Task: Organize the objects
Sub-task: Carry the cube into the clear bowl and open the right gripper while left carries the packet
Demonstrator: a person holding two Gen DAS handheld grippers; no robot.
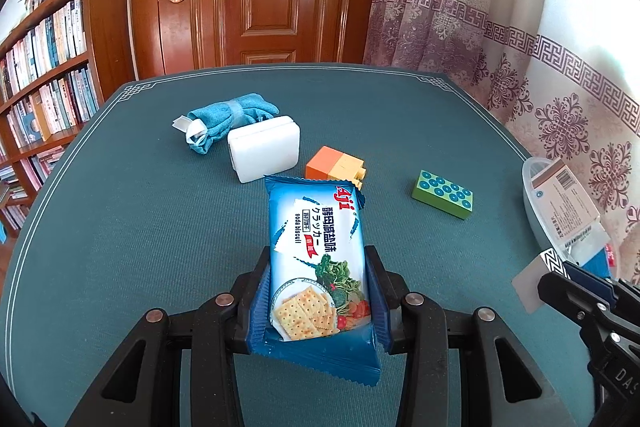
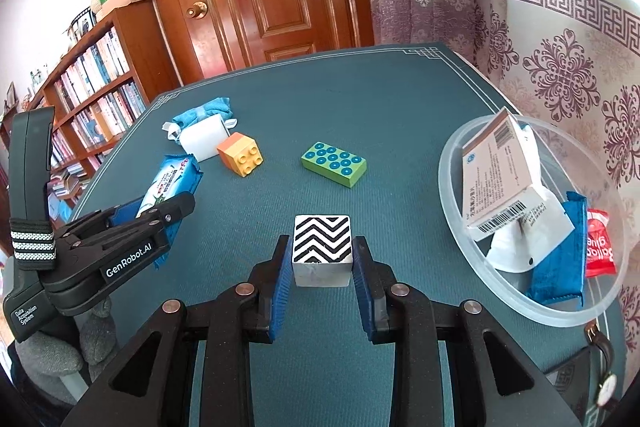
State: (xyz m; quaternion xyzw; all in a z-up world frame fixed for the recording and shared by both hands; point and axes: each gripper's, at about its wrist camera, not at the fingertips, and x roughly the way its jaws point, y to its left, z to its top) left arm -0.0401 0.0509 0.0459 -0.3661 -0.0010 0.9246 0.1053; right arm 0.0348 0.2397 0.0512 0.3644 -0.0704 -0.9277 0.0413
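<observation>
Both tongs are holding something above a teal counter [image 2: 400,99], and the landmark here is a clear plastic bowl [image 2: 452,163] sitting at the counter's right edge, already holding a paper box, a white pouch, a blue packet and a red sachet.

The right tongs [image 2: 322,267] are clamping a small cube with a black-and-white zigzag top [image 2: 322,245], one pad pressing on each side face. The cube is sitting upright between the pads, just to the left of the bowl, with the bowl's near rim lying to its right and slightly ahead. This is the nearer of the two held things to the bowl.

The left tongs [image 1: 318,291] are gripping a blue soda biscuit packet [image 1: 316,247] by its near end. The packet's long axis is pointing straight forward, away from the tongs, and it is well apart from the bowl, on the cube's far left side.

Farther from the bowl, still lying on the counter: a green studded brick [image 2: 334,163], an orange and yellow brick [image 2: 240,155], a white block [image 2: 202,139] and a rolled blue cloth [image 2: 204,113] behind it.

Judging from this layout, the coming move is likely a short swing rightward with the cube, over the rim of the bowl, with the long packet needing a wider crossing afterwards.
</observation>
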